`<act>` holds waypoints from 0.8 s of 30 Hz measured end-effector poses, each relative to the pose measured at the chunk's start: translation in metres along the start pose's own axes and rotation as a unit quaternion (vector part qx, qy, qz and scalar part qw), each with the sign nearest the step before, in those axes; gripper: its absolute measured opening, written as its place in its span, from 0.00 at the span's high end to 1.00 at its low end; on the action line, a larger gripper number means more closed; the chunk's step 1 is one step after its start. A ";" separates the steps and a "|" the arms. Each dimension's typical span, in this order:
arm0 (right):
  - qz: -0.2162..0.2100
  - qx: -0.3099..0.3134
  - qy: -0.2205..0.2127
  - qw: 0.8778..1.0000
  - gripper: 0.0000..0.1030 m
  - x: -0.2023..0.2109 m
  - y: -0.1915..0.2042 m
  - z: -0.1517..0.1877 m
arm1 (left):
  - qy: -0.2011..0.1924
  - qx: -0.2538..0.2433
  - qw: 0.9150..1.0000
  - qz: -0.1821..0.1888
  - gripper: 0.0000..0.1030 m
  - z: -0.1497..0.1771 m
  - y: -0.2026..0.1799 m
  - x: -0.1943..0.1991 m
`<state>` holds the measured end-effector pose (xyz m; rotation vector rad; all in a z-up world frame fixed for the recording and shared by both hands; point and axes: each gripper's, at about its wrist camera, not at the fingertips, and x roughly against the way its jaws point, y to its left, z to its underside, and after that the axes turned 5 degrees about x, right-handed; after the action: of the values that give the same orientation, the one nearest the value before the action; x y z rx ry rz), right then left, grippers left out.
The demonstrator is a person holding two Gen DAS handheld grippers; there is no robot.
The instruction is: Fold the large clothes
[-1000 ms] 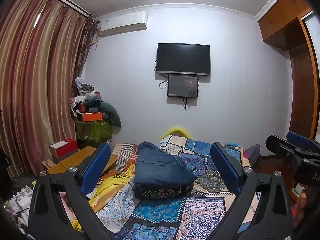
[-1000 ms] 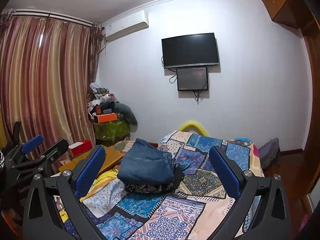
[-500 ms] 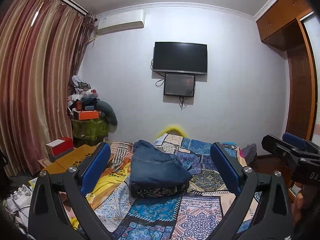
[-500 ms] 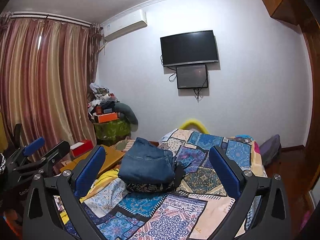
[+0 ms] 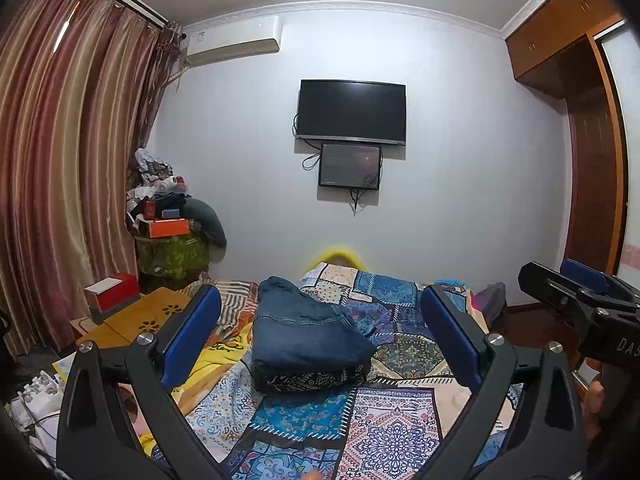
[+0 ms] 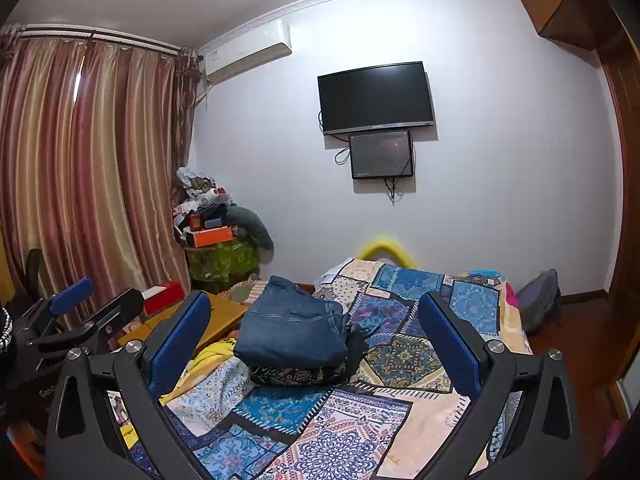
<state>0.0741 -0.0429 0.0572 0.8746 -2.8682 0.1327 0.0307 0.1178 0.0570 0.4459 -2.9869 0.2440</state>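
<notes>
Currently hovering above the near end of the bed (image 5: 404, 412), with both tools raised and empty: left hand-held gripper (image 5: 320, 344) spread wide, blue fingers (image 5: 192, 336) framing the pile without touching it; right hand-held gripper (image 6: 316, 344) likewise spread wide and gripping nothing. Lying straight ahead of both, a little left of centre and well apart from either, folded denim garment (image 5: 308, 336) sitting on top of a darker patterned folded piece (image 5: 312, 378), stack resting on the patchwork quilt (image 6: 400, 356). Running away from the cameras toward the far wall, the garment's long axis, with the thick folded edge facing the grippers. Appearing about equally near, both tools, though hard to rank through the fisheye; judging by the tidy stack, folding looking mostly finished for this piece. Spreading beyond, yellow cloth (image 5: 216, 356) at the bed's left edge, wooden worktop (image 5: 140, 316) carrying a red box (image 5: 114, 294), cluttered green stand (image 6: 220, 256), striped curtains (image 5: 60, 160), and on the pale far wall a television (image 6: 374, 96) above a smaller screen (image 6: 380, 154), air conditioner (image 5: 236, 40) up left
</notes>
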 end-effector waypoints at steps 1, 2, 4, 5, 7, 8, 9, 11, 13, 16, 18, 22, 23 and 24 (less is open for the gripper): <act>0.000 0.000 0.000 1.000 0.00 -0.001 0.000 0.000 | 0.000 0.000 1.000 0.001 0.03 0.000 -0.001 0.000; 0.001 -0.001 0.000 1.000 0.00 -0.001 0.000 0.000 | -0.001 -0.001 1.000 0.001 0.03 0.000 -0.001 0.001; 0.002 -0.001 -0.001 1.000 0.00 -0.001 0.000 0.000 | -0.001 -0.001 1.000 0.002 0.03 0.001 -0.001 0.002; 0.002 -0.001 -0.001 1.000 0.00 -0.001 -0.001 0.000 | -0.001 0.000 1.000 0.003 0.03 0.001 -0.001 0.002; 0.004 -0.001 -0.001 1.000 0.00 -0.002 -0.001 0.001 | -0.001 0.002 1.000 0.005 0.03 0.001 0.000 0.002; 0.006 -0.001 -0.001 1.000 0.00 -0.002 -0.001 0.001 | 0.000 0.003 1.000 0.005 0.03 0.001 0.000 0.002; 0.007 0.000 -0.001 1.000 0.00 -0.002 0.000 0.001 | 0.000 0.003 1.000 0.006 0.03 0.000 0.000 0.001; 0.008 -0.001 0.001 1.000 0.00 -0.003 0.000 0.001 | 0.001 0.002 1.000 0.006 0.03 0.001 -0.001 0.001; 0.008 -0.002 0.002 1.000 0.00 -0.003 0.000 0.002 | 0.002 0.001 1.000 0.007 0.03 0.001 -0.001 0.000; 0.008 -0.003 0.003 1.000 0.00 -0.004 -0.001 0.003 | 0.006 0.000 1.000 0.007 0.03 0.002 -0.001 -0.002; 0.009 -0.003 0.004 1.000 0.00 -0.004 -0.002 0.004 | 0.007 0.002 1.000 0.006 0.03 0.002 -0.001 -0.003; 0.010 -0.003 0.009 1.000 0.00 -0.006 -0.003 0.004 | 0.010 0.005 1.000 0.006 0.03 0.003 -0.001 -0.006; 0.010 -0.003 0.011 1.000 0.00 -0.006 -0.002 0.004 | 0.011 0.006 1.000 0.006 0.03 0.004 0.000 -0.006; 0.011 -0.003 0.011 1.000 0.00 -0.006 -0.003 0.005 | 0.012 0.007 1.000 0.006 0.03 0.004 0.001 -0.006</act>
<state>0.0801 -0.0422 0.0514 0.8363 -2.8558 0.1344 0.0358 0.1195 0.0523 0.4243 -2.9679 0.2683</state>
